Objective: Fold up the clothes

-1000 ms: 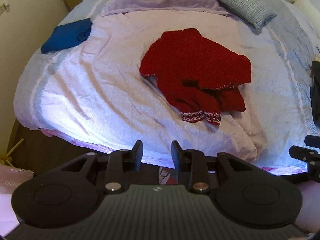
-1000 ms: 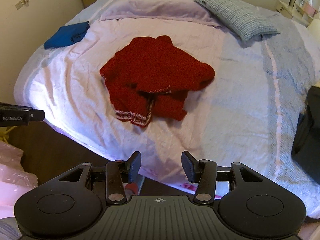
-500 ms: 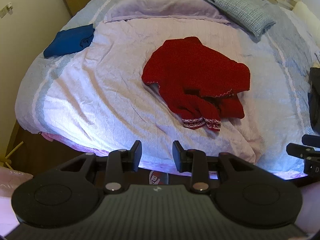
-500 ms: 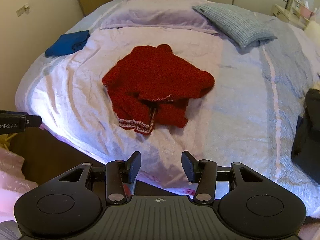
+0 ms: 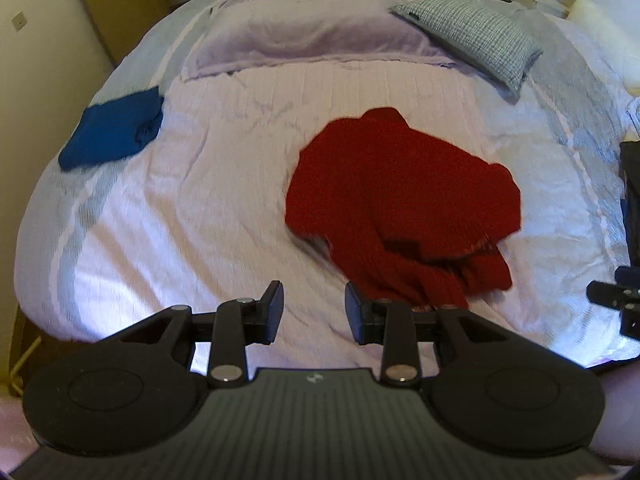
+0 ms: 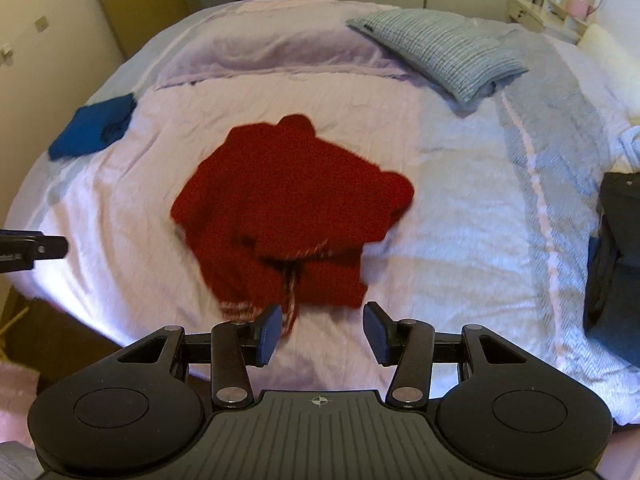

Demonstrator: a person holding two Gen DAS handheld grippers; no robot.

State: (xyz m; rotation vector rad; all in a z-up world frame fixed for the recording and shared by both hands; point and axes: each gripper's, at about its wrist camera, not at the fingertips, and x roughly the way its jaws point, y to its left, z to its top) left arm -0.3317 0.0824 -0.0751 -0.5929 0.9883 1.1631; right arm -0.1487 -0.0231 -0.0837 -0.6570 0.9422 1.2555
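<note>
A crumpled red knitted sweater [image 5: 400, 196] [image 6: 288, 208] lies in a heap on the pale bedspread [image 5: 208, 200] [image 6: 460, 240], its patterned cuffs toward the near edge. My left gripper [image 5: 314, 306] hovers open over the bed's near edge, just left of the sweater's lower end, nothing between its fingers. My right gripper [image 6: 322, 328] also stands open and empty, just short of the sweater's cuffs. The tip of each gripper shows at the side of the other's view.
A folded blue garment [image 5: 112, 132] [image 6: 94, 126] lies at the bed's far left. A lilac pillow [image 5: 304, 40] and a checked grey pillow [image 5: 476, 36] lie at the head. A dark garment [image 6: 616, 252] sits at the right edge. Wall and door stand on the left.
Both grippers have moved forward over the bed toward the red sweater, which now looms larger and closer to the fingertips. The jaws kept their widths.
</note>
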